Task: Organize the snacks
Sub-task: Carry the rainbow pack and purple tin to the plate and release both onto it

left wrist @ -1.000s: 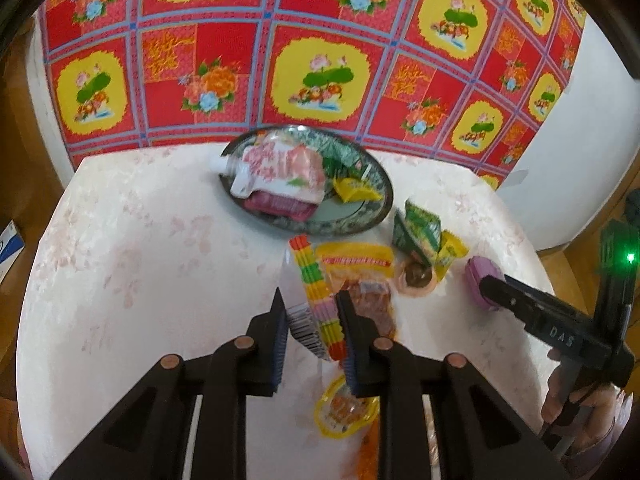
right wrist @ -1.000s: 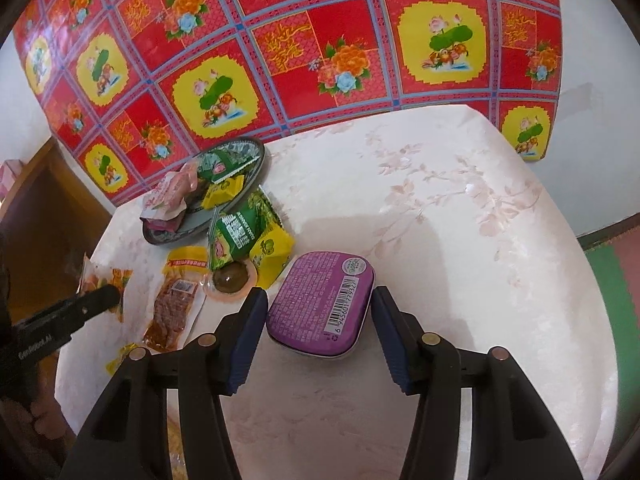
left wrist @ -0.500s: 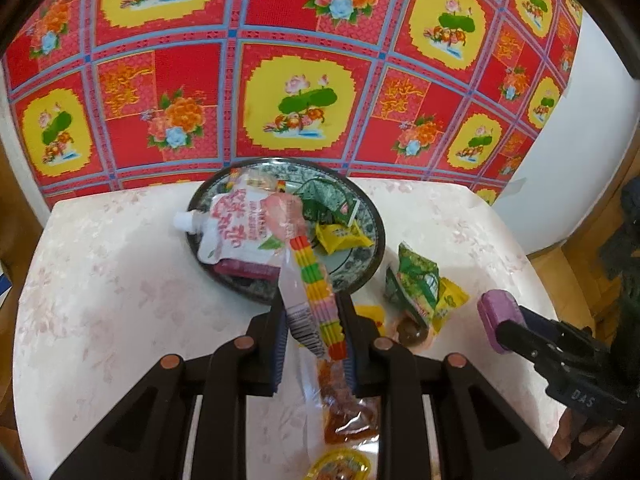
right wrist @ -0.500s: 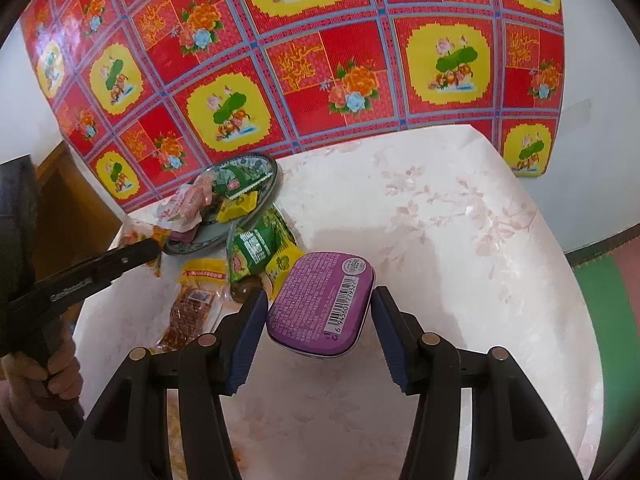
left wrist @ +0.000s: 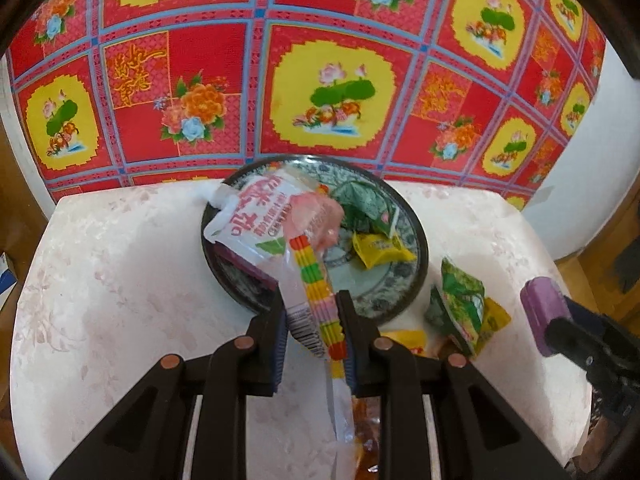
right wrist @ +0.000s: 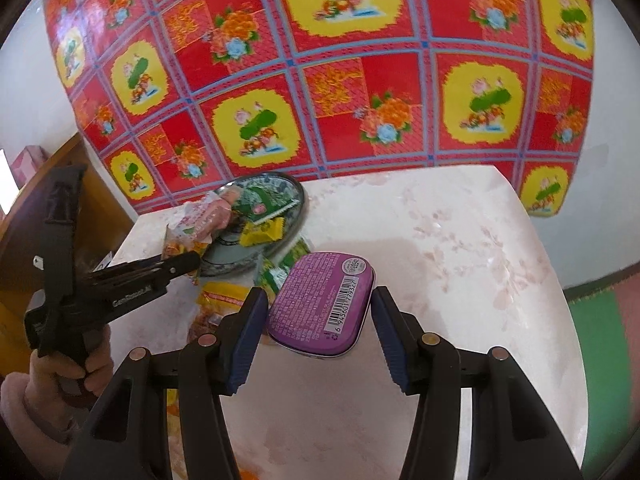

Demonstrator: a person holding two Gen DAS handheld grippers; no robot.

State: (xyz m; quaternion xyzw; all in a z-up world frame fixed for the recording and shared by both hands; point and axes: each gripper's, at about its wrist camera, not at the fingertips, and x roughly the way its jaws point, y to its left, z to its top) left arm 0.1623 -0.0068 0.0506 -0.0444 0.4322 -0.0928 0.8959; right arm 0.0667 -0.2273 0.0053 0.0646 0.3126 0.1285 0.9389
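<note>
With both tools loaded, I read the step in hand as a carry to the plate; the left gripper is clamped on the rainbow candy strip, held over the plate's near rim so it can drop among the pouch and wrappers there; the right gripper pinches the purple tin at its edges, lifted above the pale floral tablecloth; a red-and-yellow patterned cloth hangs behind.

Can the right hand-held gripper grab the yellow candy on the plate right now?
Probably not yet. The right hand-held gripper is already shut on the purple tin, so it would need to let go before taking the yellow candy on the plate.
</note>
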